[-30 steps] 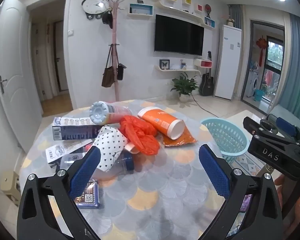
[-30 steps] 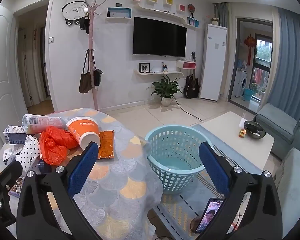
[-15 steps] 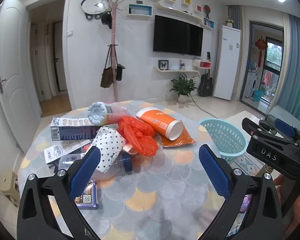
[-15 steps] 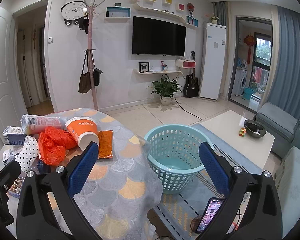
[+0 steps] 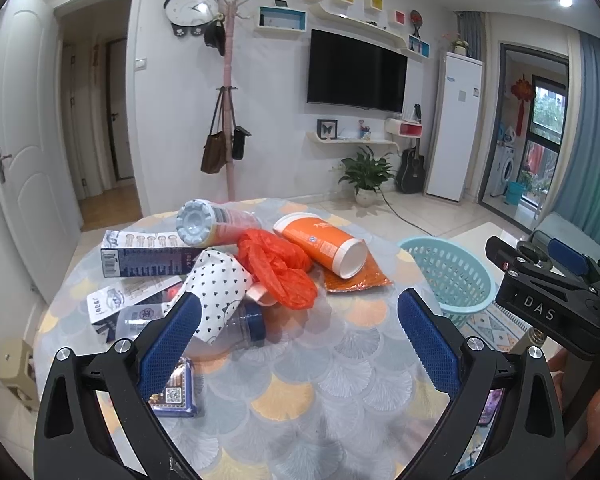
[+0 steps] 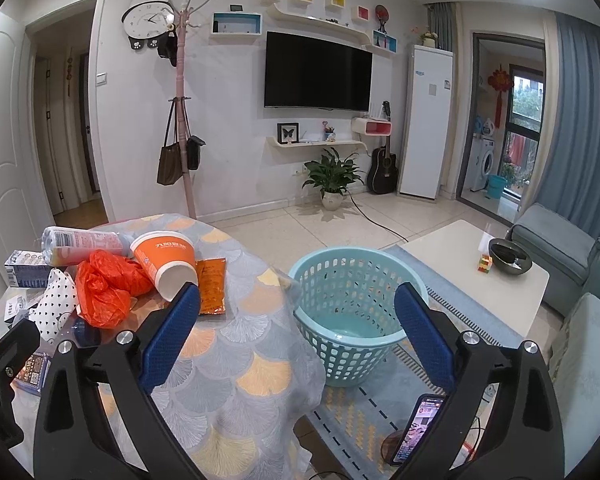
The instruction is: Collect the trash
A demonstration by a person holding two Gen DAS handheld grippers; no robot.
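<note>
A heap of trash lies on the round table (image 5: 320,392): an orange paper cup (image 5: 320,246) on its side, a crumpled orange plastic bag (image 5: 278,268), an orange sachet (image 5: 356,280), a clear bottle (image 5: 214,222), a dotted white wrapper (image 5: 220,288), cartons (image 5: 144,256) and a dark-capped jar (image 5: 248,326). My left gripper (image 5: 298,336) hovers open above the table, just short of the heap. My right gripper (image 6: 296,336) is open too, over the table's right edge, facing the light blue basket (image 6: 356,320) on the floor.
The basket stands on a patterned rug (image 6: 384,412) right of the table. A phone (image 6: 416,428) lies on the rug. A white coffee table (image 6: 476,276) and grey sofa (image 6: 560,256) are further right. A small blue card pack (image 5: 176,394) lies near the table's front left.
Both views drifted slightly back from the table and heap; the trash appears a little farther. Both grippers stay open and hold nothing.
</note>
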